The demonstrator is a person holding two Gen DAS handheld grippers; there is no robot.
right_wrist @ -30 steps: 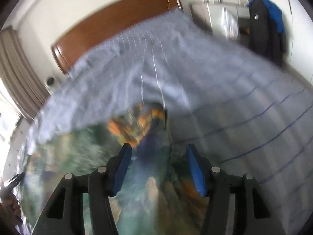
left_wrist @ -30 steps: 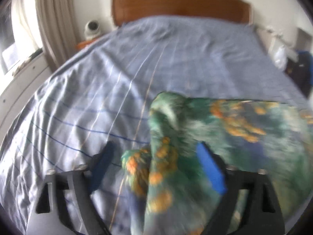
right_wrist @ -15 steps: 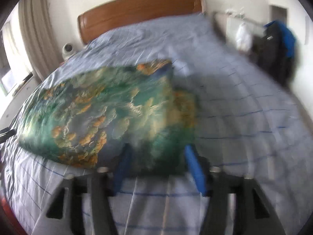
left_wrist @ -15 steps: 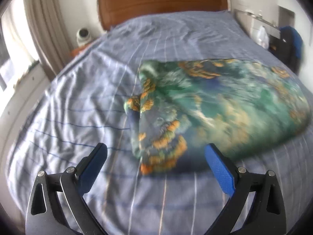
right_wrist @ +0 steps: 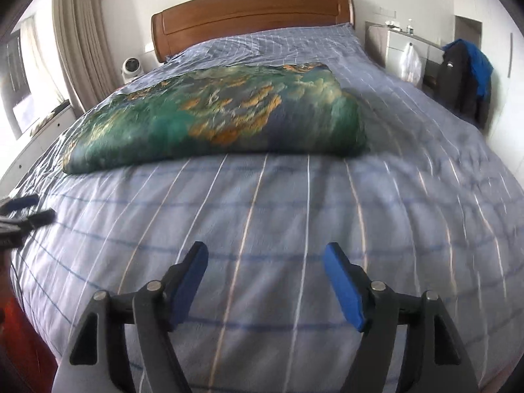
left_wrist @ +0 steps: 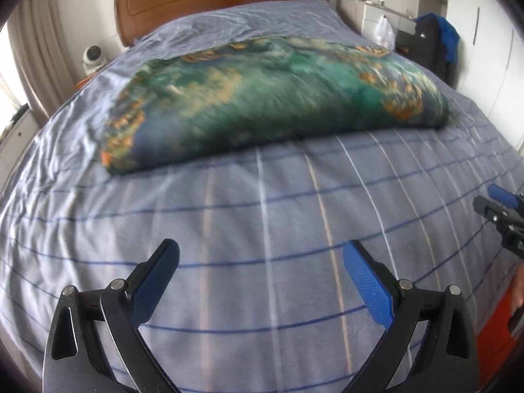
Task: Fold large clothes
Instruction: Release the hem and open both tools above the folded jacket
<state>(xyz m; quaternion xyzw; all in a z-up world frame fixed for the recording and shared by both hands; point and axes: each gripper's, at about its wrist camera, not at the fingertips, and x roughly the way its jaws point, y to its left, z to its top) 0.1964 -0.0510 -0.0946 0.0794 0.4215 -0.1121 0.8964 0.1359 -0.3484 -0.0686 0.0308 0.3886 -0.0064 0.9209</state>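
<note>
1. Progress: the green and orange garment [right_wrist: 216,121] lies on the bed [right_wrist: 294,216] as a flat, doubled-over bundle, so at least one fold appears done. Motion blur hides its edges; whether another fold remains cannot be confirmed.
2. Left tool [left_wrist: 260,281]: jaws spread wide, nothing between them.
3. Right tool [right_wrist: 265,283]: jaws opening, nothing between them.
4. Position: the garment rests mid-bed, toward the headboard [right_wrist: 255,16], well apart from both tools. Bare striped bedding lies between each tool and its near edge.
</note>
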